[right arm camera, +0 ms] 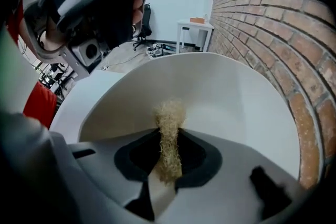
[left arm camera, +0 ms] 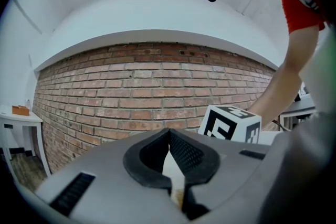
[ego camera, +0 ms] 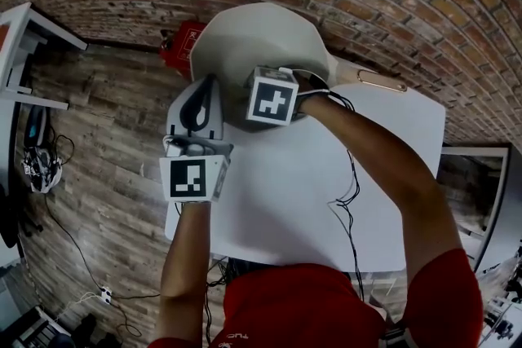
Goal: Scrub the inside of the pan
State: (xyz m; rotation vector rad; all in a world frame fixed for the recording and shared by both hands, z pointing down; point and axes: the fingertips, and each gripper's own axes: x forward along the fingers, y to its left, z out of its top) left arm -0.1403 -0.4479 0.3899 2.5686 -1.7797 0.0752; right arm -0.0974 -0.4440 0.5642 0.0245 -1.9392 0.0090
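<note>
White pan [ego camera: 261, 37] sits upper centre in the head view, at the far edge of the white worktop [ego camera: 326, 200], with its handle [ego camera: 377, 80] pointing right. Left gripper [ego camera: 202, 98] is at the pan's left rim. In the left gripper view its fingers [left arm camera: 184, 152] are narrow, pinched on a thin white edge that is most likely that rim. Right gripper [ego camera: 273, 94] is over the pan's near side. In the right gripper view its fingers [right arm camera: 194, 157] are clamped on a tan fibrous scrub pad [right arm camera: 169, 113], whose tip sticks out toward the pan's inner wall [right arm camera: 220, 97]. Pad contact with the wall is unclear. Red object [ego camera: 181, 45] lies behind the pan, upper left. Risks:
- The left hold is on a thin rim only, so hard scrubbing could twist it loose and let the pan skid.
- The pan is close to the worktop edge, so a push toward the brick wall could tip it off.
- The pad is gripped narrowly, so dragging could pull it out.
</note>
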